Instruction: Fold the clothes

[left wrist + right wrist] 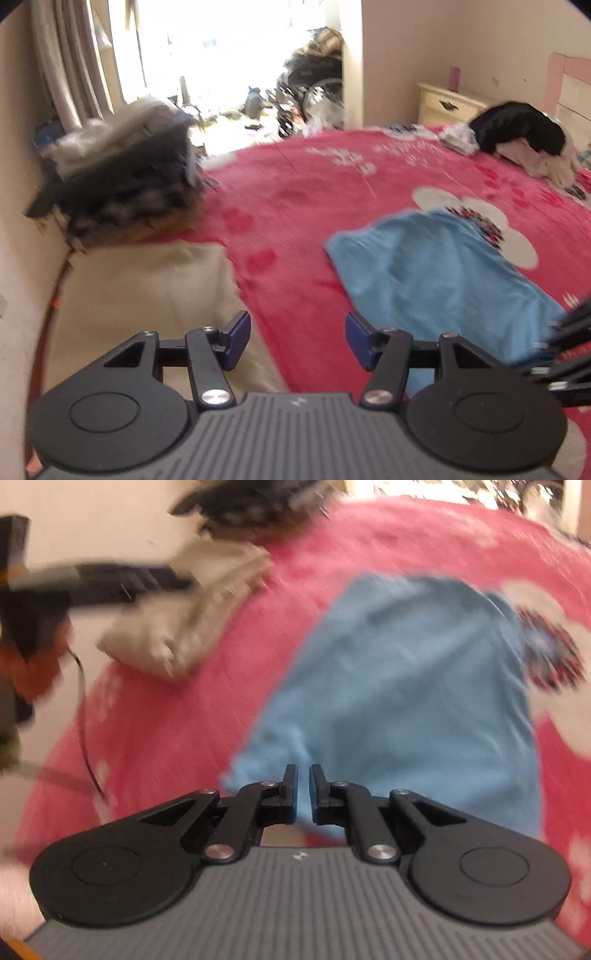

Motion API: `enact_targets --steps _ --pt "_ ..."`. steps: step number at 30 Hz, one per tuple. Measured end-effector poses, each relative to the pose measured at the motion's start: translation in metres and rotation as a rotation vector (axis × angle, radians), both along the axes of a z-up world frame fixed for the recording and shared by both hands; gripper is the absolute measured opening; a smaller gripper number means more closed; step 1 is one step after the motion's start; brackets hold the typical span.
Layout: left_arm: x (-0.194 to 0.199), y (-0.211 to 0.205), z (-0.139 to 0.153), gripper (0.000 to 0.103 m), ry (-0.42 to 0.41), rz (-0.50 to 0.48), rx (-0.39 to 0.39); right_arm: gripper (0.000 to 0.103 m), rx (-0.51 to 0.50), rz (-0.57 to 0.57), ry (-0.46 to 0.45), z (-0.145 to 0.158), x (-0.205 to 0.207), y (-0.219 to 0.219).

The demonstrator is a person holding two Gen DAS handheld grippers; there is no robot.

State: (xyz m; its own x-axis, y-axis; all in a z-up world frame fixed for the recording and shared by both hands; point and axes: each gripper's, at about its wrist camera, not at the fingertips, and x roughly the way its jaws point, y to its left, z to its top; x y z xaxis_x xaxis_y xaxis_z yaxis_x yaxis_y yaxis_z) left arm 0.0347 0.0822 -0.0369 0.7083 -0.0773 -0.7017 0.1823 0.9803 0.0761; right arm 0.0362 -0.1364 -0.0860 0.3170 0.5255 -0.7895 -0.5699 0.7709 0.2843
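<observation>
Tilting downward: left tongs (297, 341) apart, empty; right tongs (303, 794) together over blue garment (406, 686).

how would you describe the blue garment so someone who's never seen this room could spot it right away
Start at the bed's pink blanket with white flower shapes. The blue garment lies spread flat on it near the front, partly over one white flower. It is the only light blue cloth; the beige folded cloth lies beside it, and the dark clothes pile sits against the wall.

Fuzzy pink blanket (314, 206) w/ soft matt blue cloth (406, 686).
</observation>
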Motion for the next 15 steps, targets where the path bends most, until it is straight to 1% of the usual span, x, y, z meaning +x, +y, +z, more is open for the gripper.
enact_targets --steps 3,6,7,10,12,13,14,15 --pt "-0.010 -0.013 -0.017 0.058 0.047 -0.038 0.006 0.007 0.026 0.025 0.045 -0.028 0.008 0.023" --pt "-0.021 -0.021 -0.032 0.058 0.075 -0.078 0.014 0.007 0.002 0.032 0.091 -0.050 -0.012 0.027" --pt "-0.024 -0.023 -0.037 0.058 0.077 -0.093 0.015 0.008 0.009 0.048 0.112 -0.047 -0.019 0.023" --pt "-0.021 -0.036 -0.045 0.058 0.068 -0.141 0.004 0.008 0.033 0.026 0.113 -0.029 -0.022 0.009" --pt "-0.017 -0.050 -0.048 0.060 0.044 -0.186 -0.011 0.008 0.022 -0.040 0.031 -0.011 -0.015 -0.004" --pt "-0.013 -0.059 -0.053 0.061 0.045 -0.212 -0.013 0.008 0.023 -0.087 -0.009 -0.004 -0.007 -0.014" --pt "-0.009 -0.069 -0.057 0.061 0.048 -0.238 -0.015 0.008 0.016 -0.124 -0.024 -0.005 0.000 -0.021" --pt "-0.008 -0.077 -0.066 0.061 0.059 -0.258 -0.001 0.008 0.009 -0.159 -0.037 -0.006 0.007 -0.029"
